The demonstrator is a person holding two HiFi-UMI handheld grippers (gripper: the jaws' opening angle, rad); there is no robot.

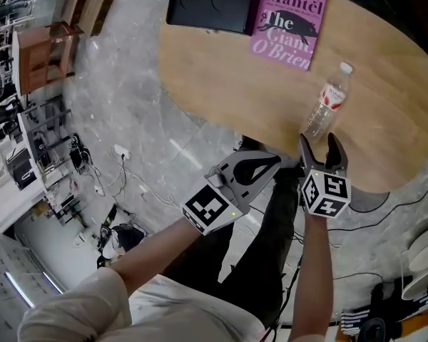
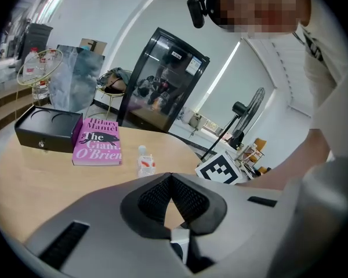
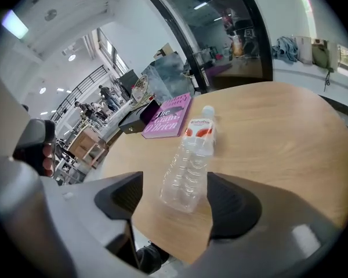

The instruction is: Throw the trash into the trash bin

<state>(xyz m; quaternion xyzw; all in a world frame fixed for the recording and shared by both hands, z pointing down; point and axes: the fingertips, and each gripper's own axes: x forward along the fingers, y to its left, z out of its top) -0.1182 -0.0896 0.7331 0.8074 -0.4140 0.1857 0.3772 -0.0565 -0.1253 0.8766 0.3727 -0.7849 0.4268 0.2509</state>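
Your right tool (image 1: 319, 141) stands wide open, and the empty plastic bottle (image 1: 327, 102) sits between its jaws. As far as the right gripper view shows, neither pad touches it. The bottle stands upright on the surface (image 1: 221, 77), close to the near edge on your right, well apart from the pink book (image 1: 289, 20) and the black box (image 1: 212, 6) at the far edge. Your left tool (image 2: 171, 177) is closed with nothing in it, and it hangs at the near edge just beside the right one.

The main risk is the bottle's lightness. If one jaw reaches it before the other, it will likely tip, roll and drop off the near edge. Squeeze thin plastic too hard and it may buckle and shoot out of the pads. A grip low on the body leaves the top free to swing when you lift. Keep the left tool clear so it doesn't knock the bottle. I can't pick out a bin in any view, so find it before you carry.
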